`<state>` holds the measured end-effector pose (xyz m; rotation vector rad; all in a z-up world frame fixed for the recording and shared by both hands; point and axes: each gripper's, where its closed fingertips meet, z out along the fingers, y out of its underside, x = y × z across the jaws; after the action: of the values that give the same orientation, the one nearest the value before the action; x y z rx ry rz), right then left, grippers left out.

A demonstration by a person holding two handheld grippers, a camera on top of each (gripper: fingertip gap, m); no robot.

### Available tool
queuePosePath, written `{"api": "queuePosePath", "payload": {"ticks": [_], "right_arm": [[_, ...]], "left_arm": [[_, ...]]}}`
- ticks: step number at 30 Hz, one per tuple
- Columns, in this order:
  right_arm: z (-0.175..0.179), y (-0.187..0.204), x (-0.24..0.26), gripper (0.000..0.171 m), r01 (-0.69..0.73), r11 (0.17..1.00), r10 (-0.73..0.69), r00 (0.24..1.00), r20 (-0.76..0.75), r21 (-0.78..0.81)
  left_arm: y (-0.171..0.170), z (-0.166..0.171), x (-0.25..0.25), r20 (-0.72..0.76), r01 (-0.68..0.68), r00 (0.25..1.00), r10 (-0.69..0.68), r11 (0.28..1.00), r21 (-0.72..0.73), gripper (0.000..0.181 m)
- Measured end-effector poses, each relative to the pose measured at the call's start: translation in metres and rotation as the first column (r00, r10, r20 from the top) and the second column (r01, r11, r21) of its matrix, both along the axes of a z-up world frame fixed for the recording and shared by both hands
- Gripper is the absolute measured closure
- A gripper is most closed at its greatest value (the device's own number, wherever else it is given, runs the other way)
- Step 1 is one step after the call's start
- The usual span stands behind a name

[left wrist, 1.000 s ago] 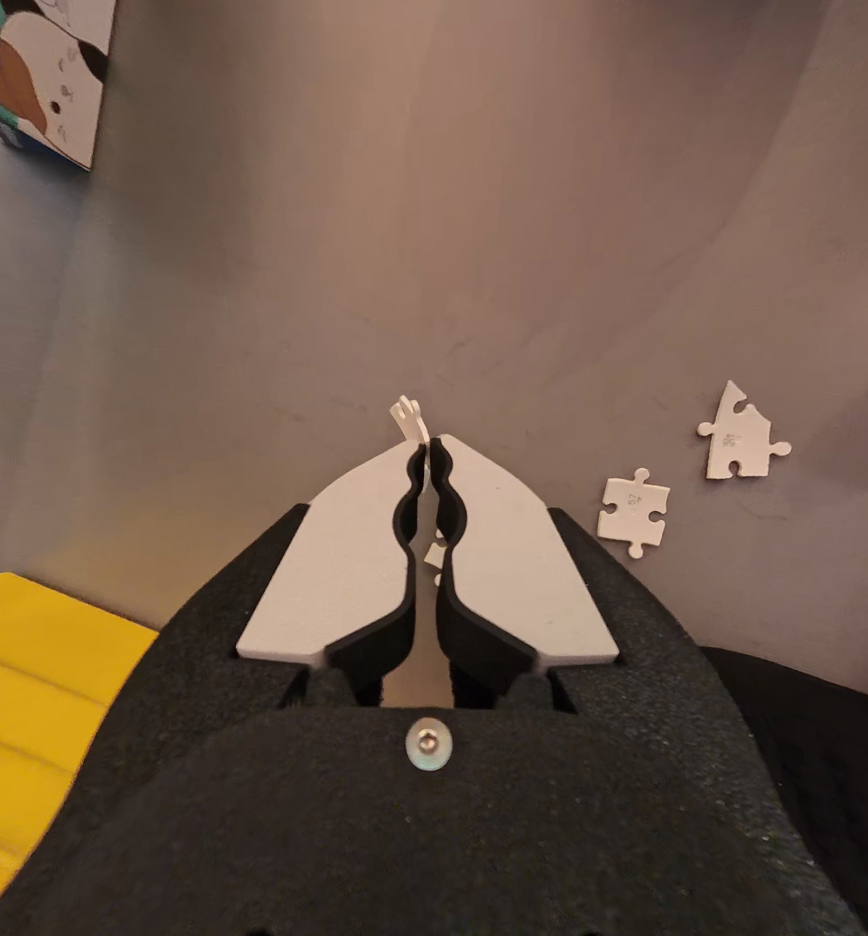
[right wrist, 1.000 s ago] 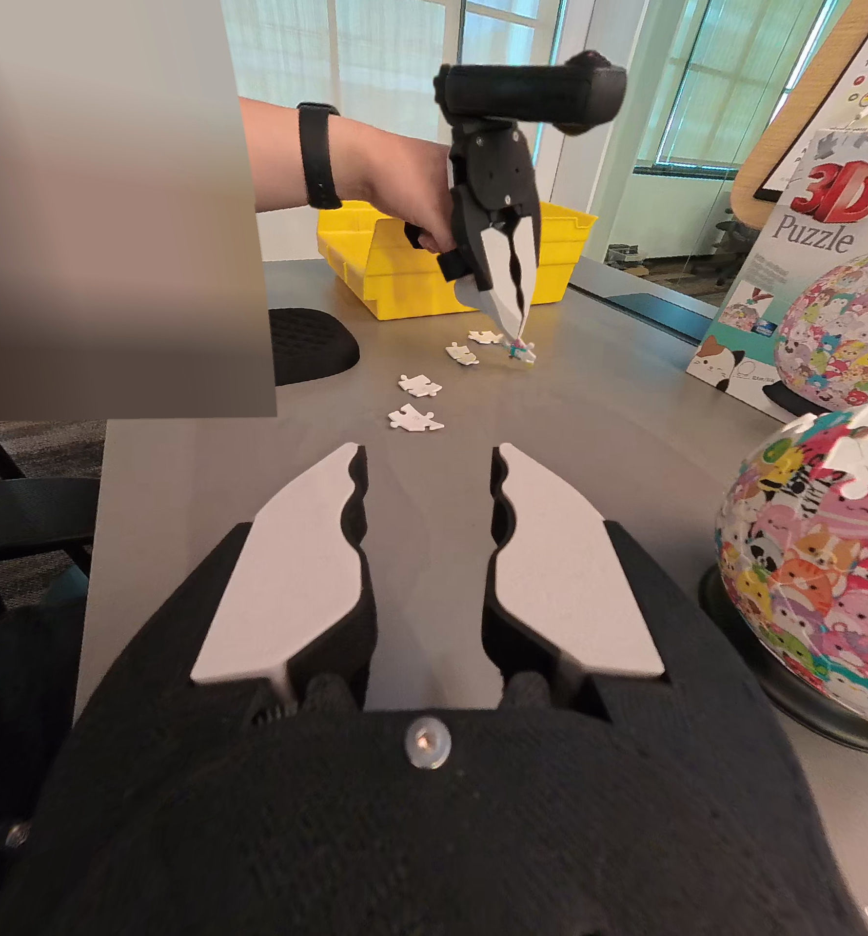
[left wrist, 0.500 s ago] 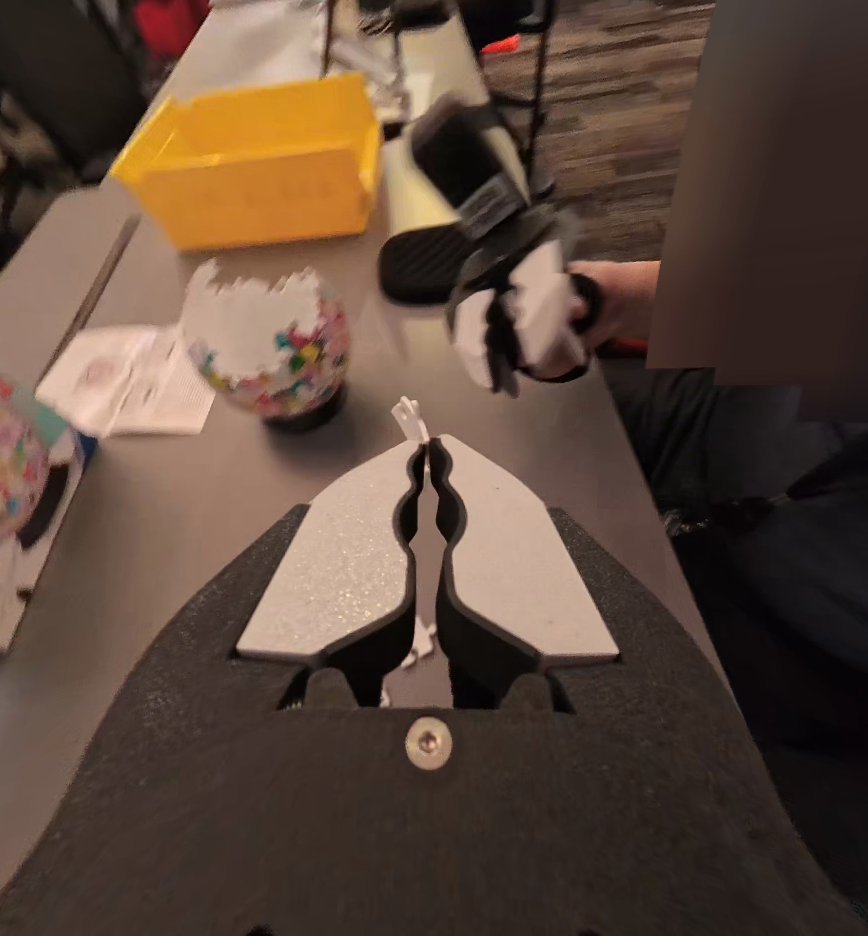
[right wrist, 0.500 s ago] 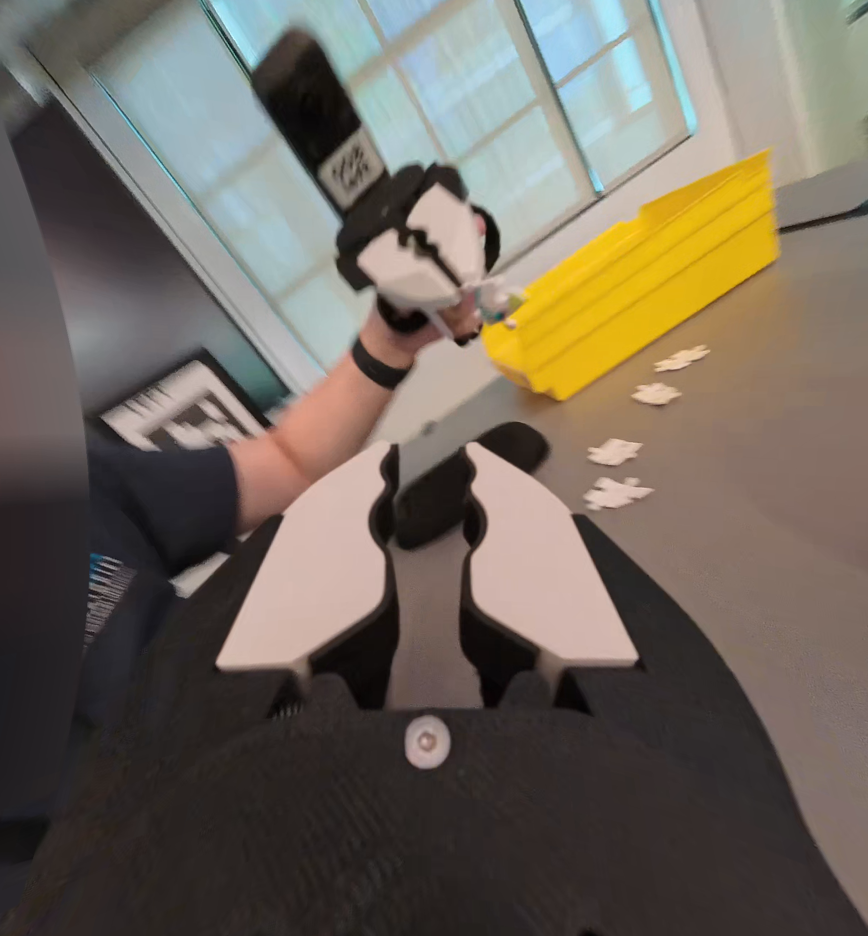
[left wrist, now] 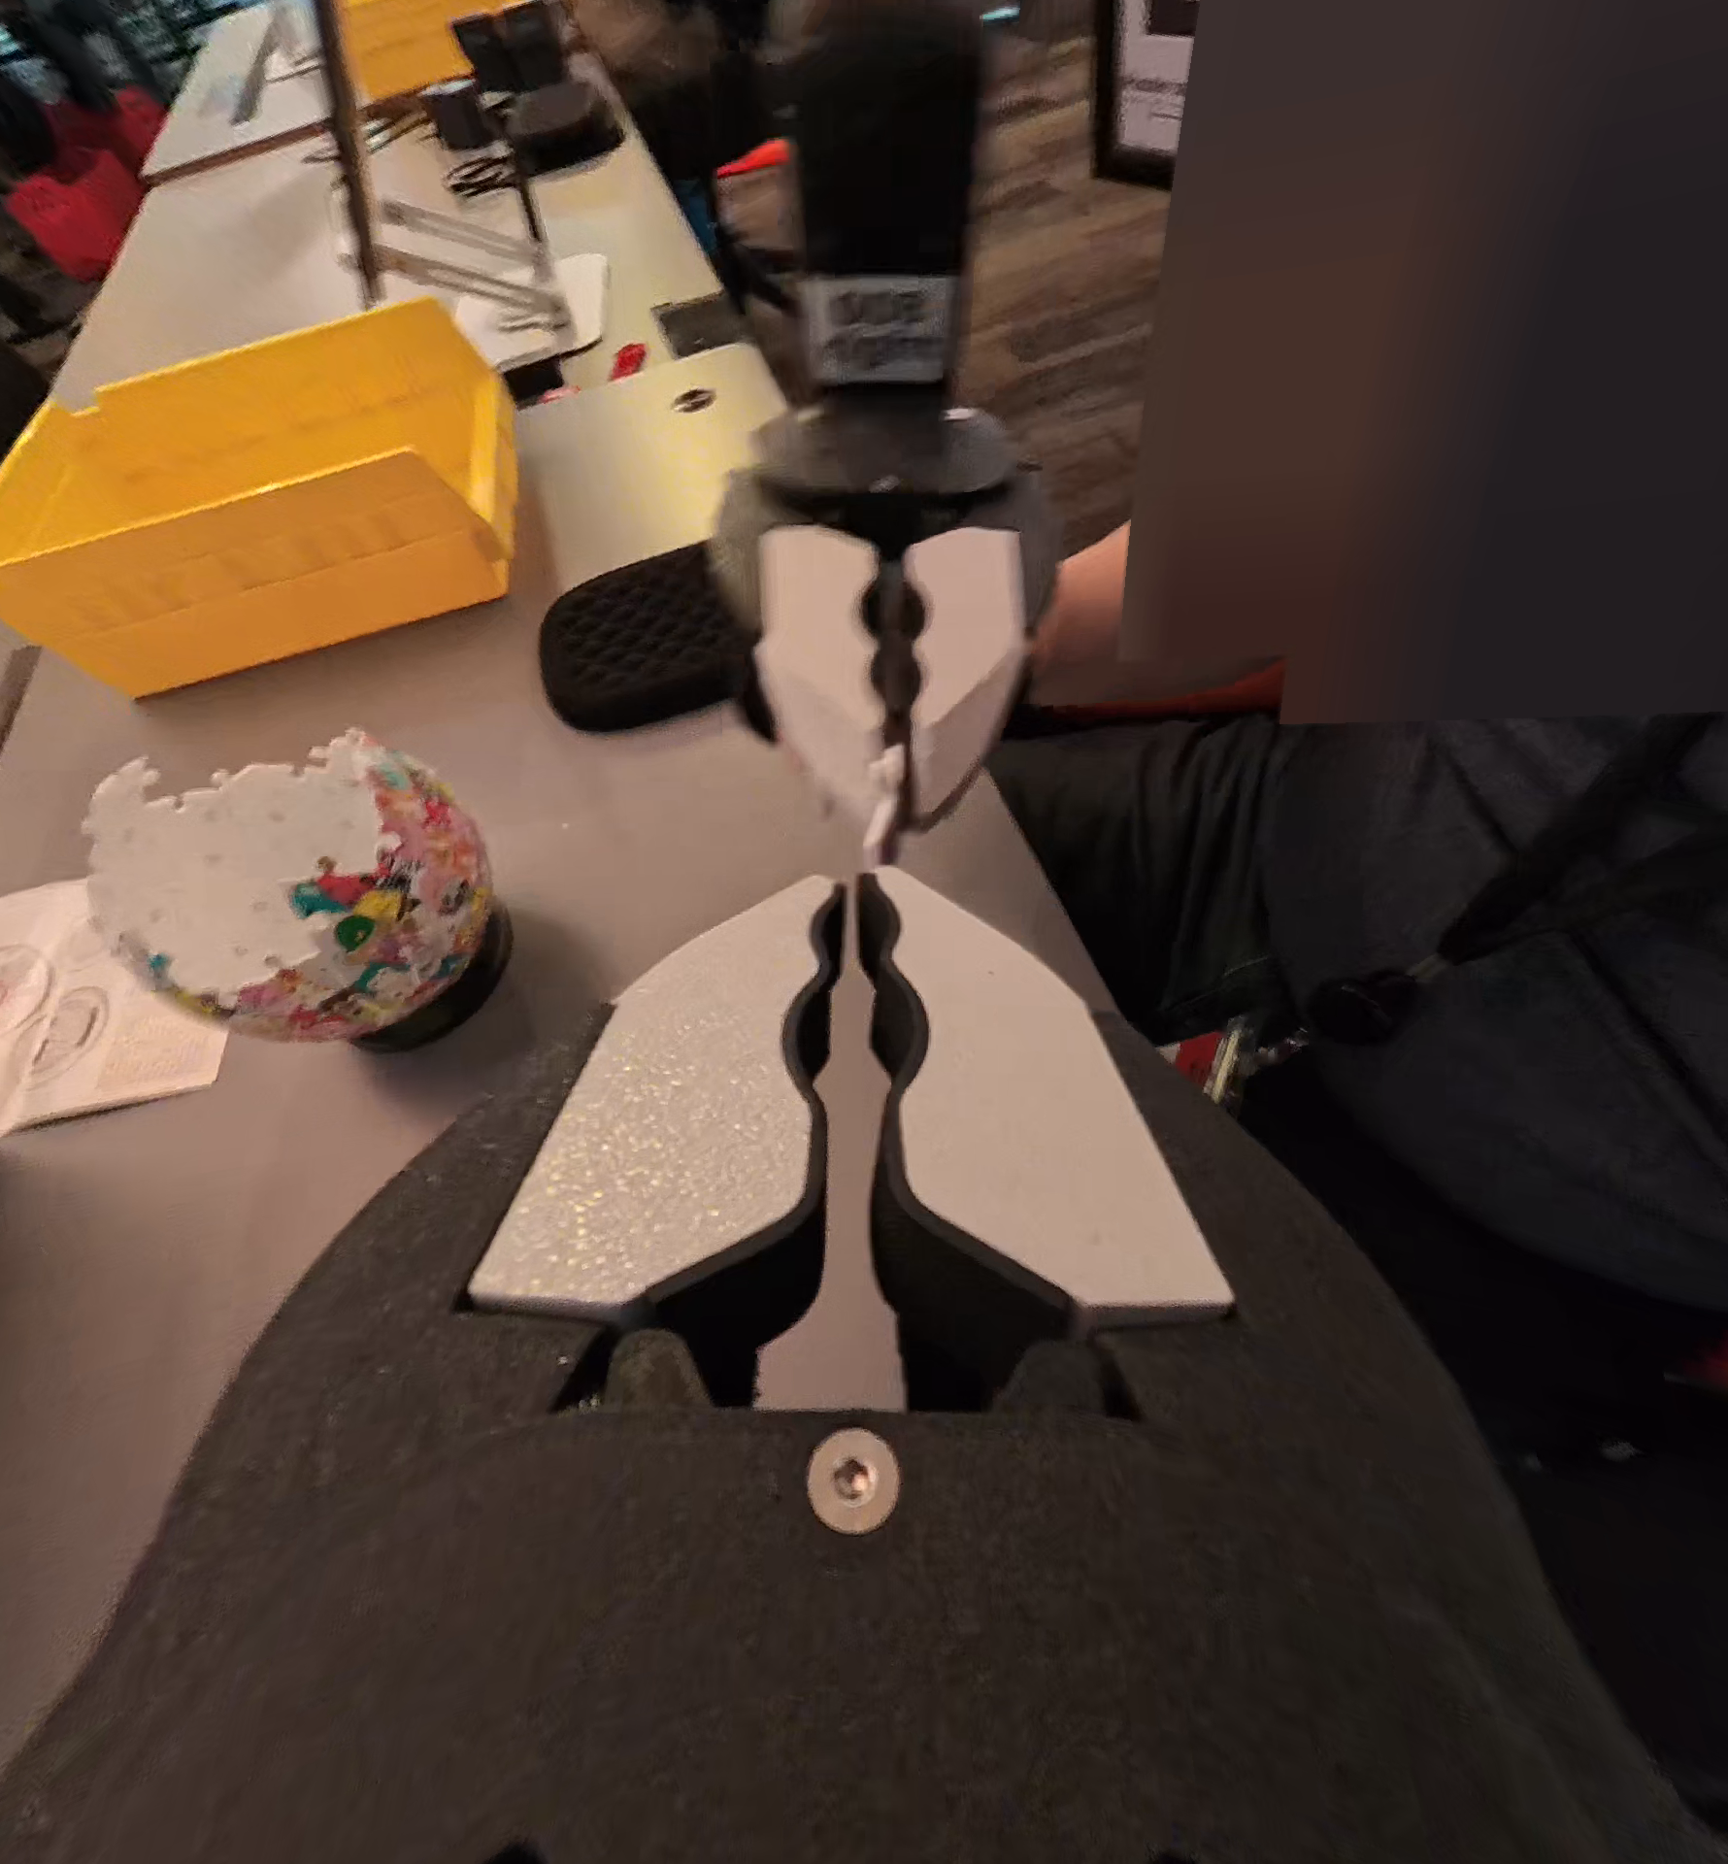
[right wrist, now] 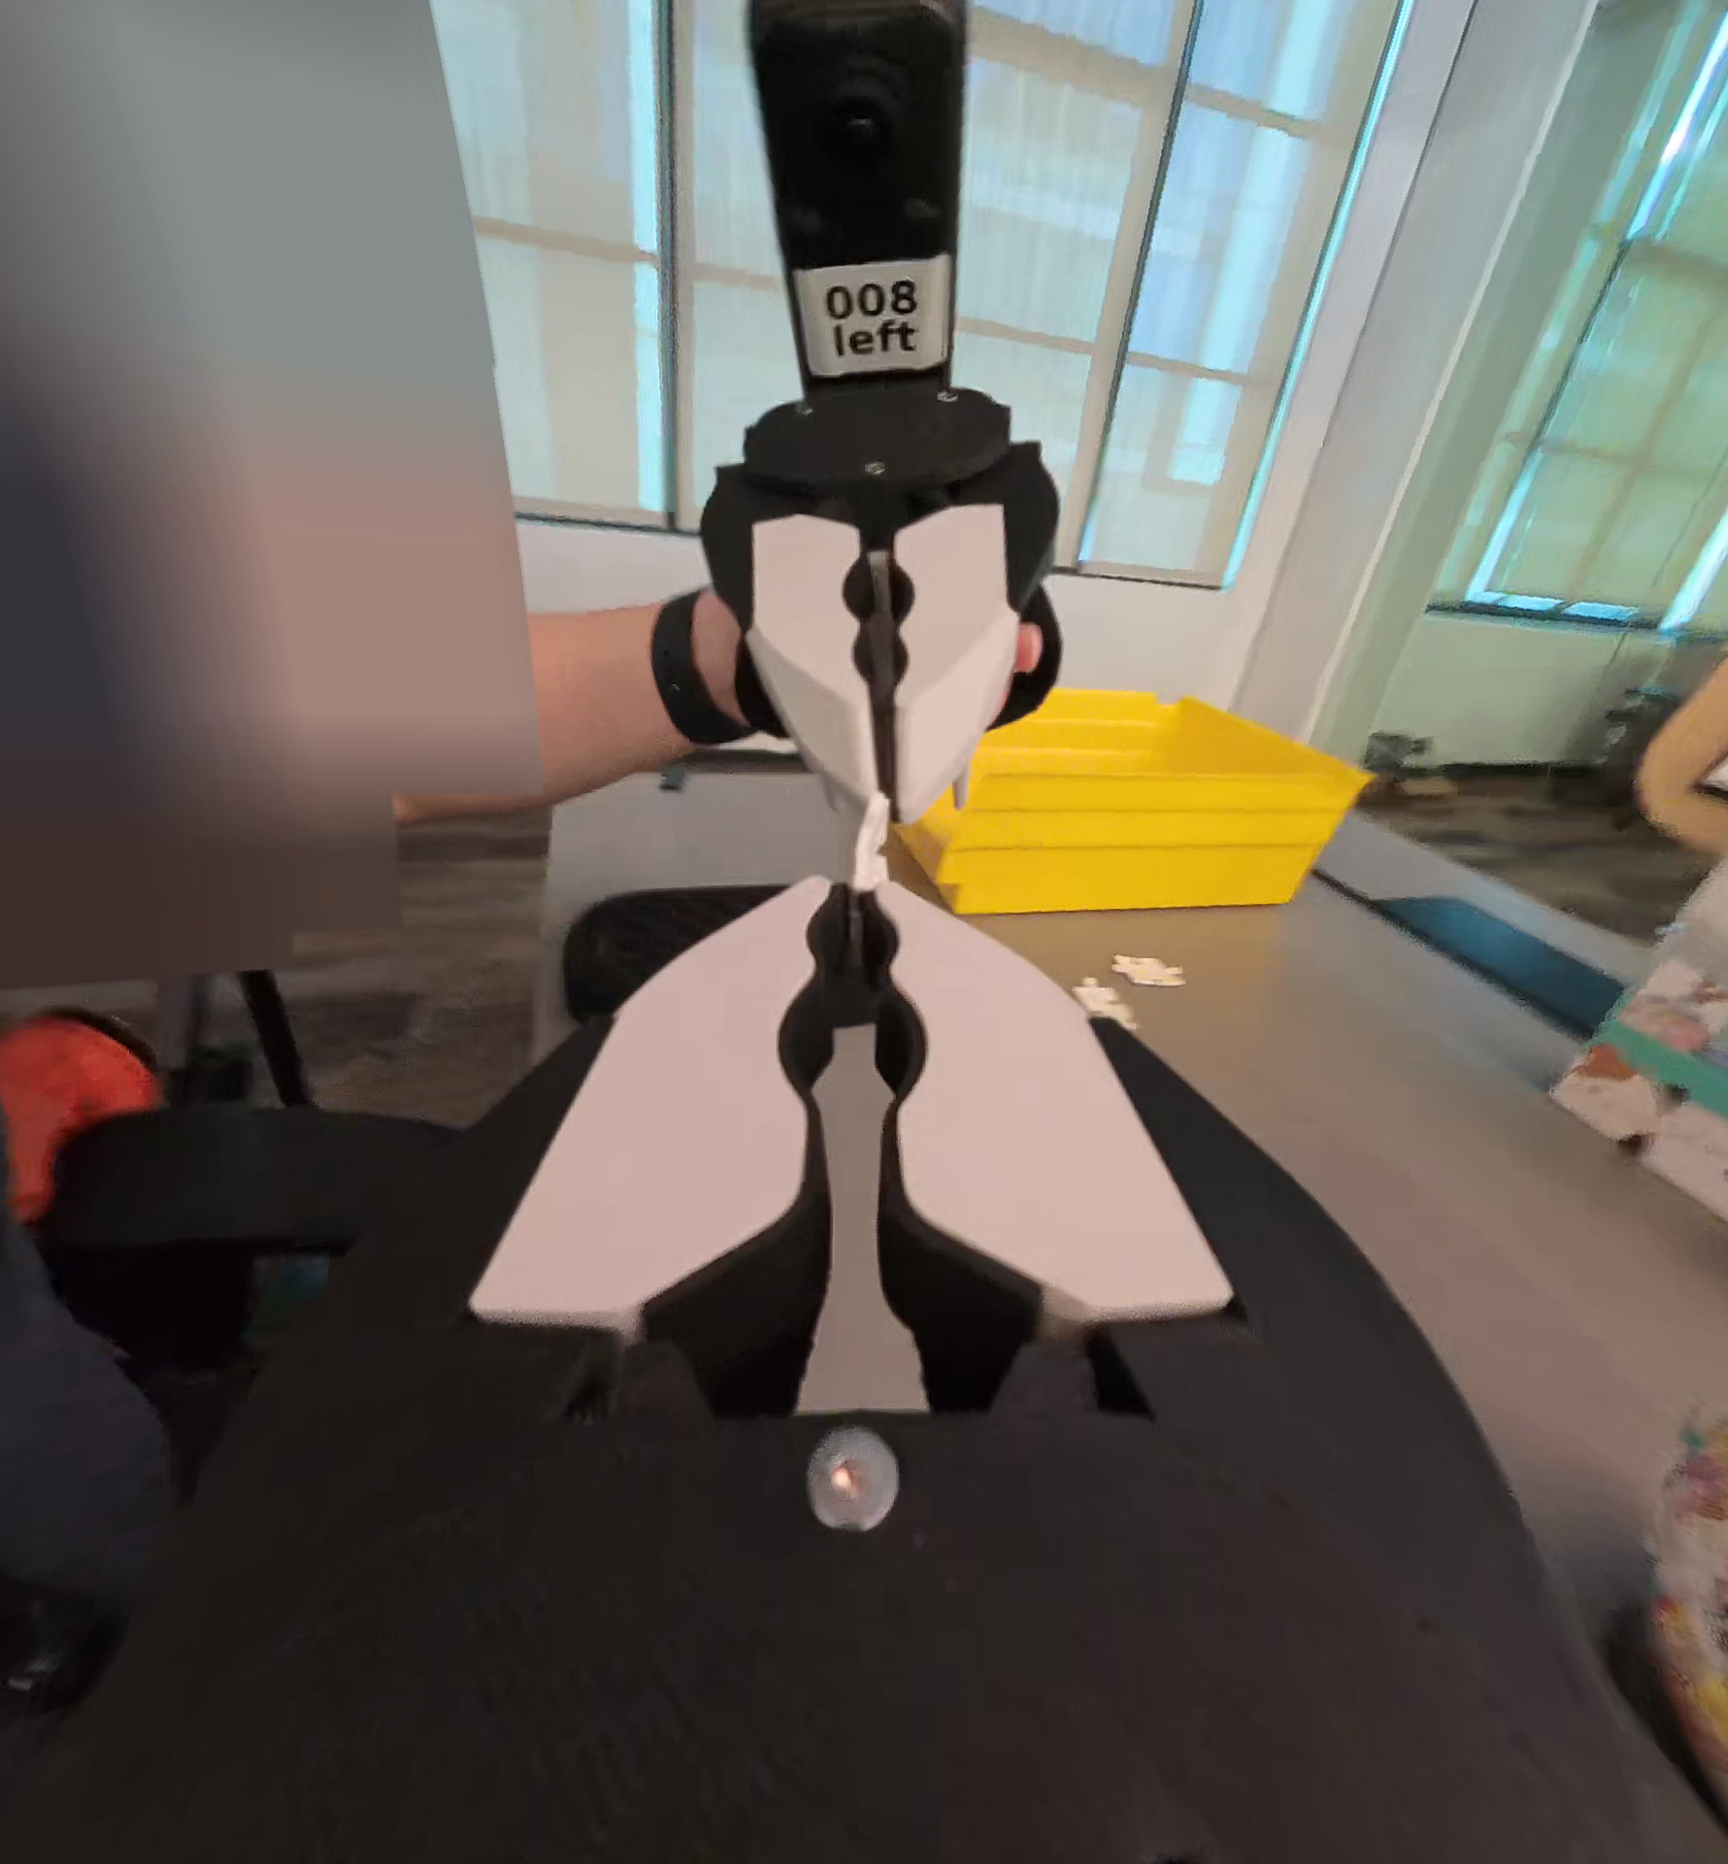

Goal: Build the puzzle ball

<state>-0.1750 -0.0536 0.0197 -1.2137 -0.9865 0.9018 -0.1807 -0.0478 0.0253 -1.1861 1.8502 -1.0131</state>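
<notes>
I am holding both claws up in the air, tip to tip, with one white puzzle piece (right wrist: 870, 845) bridging them. My left gripper (left wrist: 855, 888) is narrowed almost fully, its jaws pinched on the near end of the piece (left wrist: 880, 822). My right gripper (right wrist: 852, 896) is narrowed the same way, and the piece's other end seems to be between its tips too, though blur keeps me from telling how firmly either side is biting.

I am judging this to be the handover step: passing the piece from one claw to the other to get a better hold or facing before fitting it.

The puzzle ball (left wrist: 285, 888) is sitting half built on its dark stand (left wrist: 457, 994) on the grey table (left wrist: 638, 807), well off to my left claw's side, its jagged open rim facing up beside a paper sheet (left wrist: 43, 1019). Spare pieces (right wrist: 1137, 976) are lying on the table near the yellow bin (right wrist: 1142, 817).

Next, one claw needs to ease open while the other is keeping its grip, or the piece is likely to twist or drop. Then I am carrying it to the ball's open rim.
</notes>
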Motion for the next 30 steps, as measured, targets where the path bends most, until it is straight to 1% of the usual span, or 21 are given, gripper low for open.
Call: {"api": "queuePosePath", "payload": {"ticks": [1,2,3,4,5,7,8,9,12,15,16,17,19,20,21,23,25,26,27,28,30], "right_arm": [[0.0,-0.003,0.002,0.168,0.038,0.995,-0.042,0.998,0.037,0.09],[0.0,-0.006,0.006,0.168,0.1,0.97,-0.12,0.989,0.082,0.222],[0.002,-0.008,0.013,0.168,0.169,0.912,-0.229,0.966,0.12,0.374],[0.002,-0.009,0.018,0.168,0.22,0.824,-0.345,0.926,0.154,0.523],[0.003,-0.009,0.023,0.168,0.248,0.704,-0.461,0.873,0.162,0.666],[0.003,-0.009,0.024,0.168,0.224,0.464,-0.61,0.782,0.126,0.857],[-0.001,-0.007,0.023,0.169,0.192,0.392,-0.649,0.75,0.123,0.9],[-0.004,-0.003,0.021,0.168,0.168,0.346,-0.677,0.725,0.122,0.923],[-0.009,0.004,0.016,0.168,0.124,0.256,-0.72,0.686,0.103,0.959],[-0.014,0.011,0.015,0.168,0.089,0.2,-0.764,0.638,0.098,0.976],[-0.016,0.012,0.015,0.168,0.082,0.193,-0.771,0.629,0.099,0.978],[-0.018,0.013,0.014,0.169,0.077,0.192,-0.77,0.63,0.102,0.978],[-0.023,0.017,0.015,0.166,0.072,0.206,-0.774,0.622,0.118,0.976],[-0.025,0.017,0.015,0.158,0.088,0.238,-0.757,0.64,0.128,0.967],[-0.028,0.015,0.015,0.157,0.115,0.307,-0.723,0.673,0.153,0.945],[-0.032,0.01,0.022,0.152,0.178,0.532,-0.611,0.757,0.231,0.828],[-0.029,0.002,0.026,0.153,0.169,0.815,-0.378,0.879,0.29,0.554],[-0.022,0.004,0.03,0.153,0.161,0.913,-0.276,0.921,0.275,0.375],[-0.015,0.006,0.032,0.153,0.129,0.97,-0.182,0.949,0.259,0.207],[-0.009,0.009,0.033,0.153,0.092,0.994,-0.102,0.964,0.245,0.053],[-0.008,0.014,0.033,0.142,0.026,0.978,0.028,0.966,0.256,-0.206]], "left_arm": [[0.009,0.001,-0.002,0.014,-0.067,0.998,0.068,0.998,-0.015,0.165],[0.02,0.004,-0.005,0.04,-0.155,0.987,0.157,0.986,-0.057,0.159],[0.024,0.006,-0.009,0.073,-0.2,0.974,0.213,0.968,-0.148,0.155],[0.018,0.008,-0.012,0.106,-0.179,0.971,0.215,0.945,-0.274,0.152],[0.012,0.01,-0.013,0.128,-0.155,0.966,0.225,0.899,-0.411,0.154],[0.01,0.004,-0.005,0.088,-0.189,0.948,0.305,0.766,-0.615,0.161],[0.006,0.0,0.0,0.06,-0.194,0.947,0.317,0.709,-0.678,0.161],[0.003,-0.002,0.006,0.042,-0.196,0.943,0.33,0.654,-0.73,0.161],[-0.005,-0.008,0.02,0.022,-0.182,0.94,0.341,0.554,-0.812,0.156],[-0.001,-0.021,0.028,-0.033,-0.237,0.932,0.361,0.541,-0.807,0.161],[-0.001,-0.021,0.029,-0.032,-0.233,0.934,0.356,0.539,-0.81,0.171],[0.0,-0.023,0.029,-0.039,-0.236,0.935,0.351,0.537,-0.81,0.174],[0.004,-0.03,0.029,-0.066,-0.26,0.935,0.347,0.548,-0.795,0.178],[0.006,-0.031,0.028,-0.07,-0.263,0.937,0.343,0.557,-0.788,0.179],[0.009,-0.032,0.025,-0.076,-0.268,0.938,0.338,0.568,-0.779,0.179],[0.013,-0.036,0.019,-0.101,-0.291,0.941,0.324,0.618,-0.73,0.18],[0.014,-0.043,0.015,-0.157,-0.328,0.941,0.3,0.689,-0.646,0.179],[0.013,-0.046,0.015,-0.179,-0.334,0.942,0.285,0.726,-0.601,0.179],[0.01,-0.048,0.017,-0.201,-0.328,0.945,0.259,0.76,-0.561,0.179],[0.008,-0.05,0.019,-0.231,-0.333,0.941,0.246,0.788,-0.518,0.179],[0.005,-0.054,0.025,-0.28,-0.335,0.932,0.23,0.844,-0.42,0.179]]}}
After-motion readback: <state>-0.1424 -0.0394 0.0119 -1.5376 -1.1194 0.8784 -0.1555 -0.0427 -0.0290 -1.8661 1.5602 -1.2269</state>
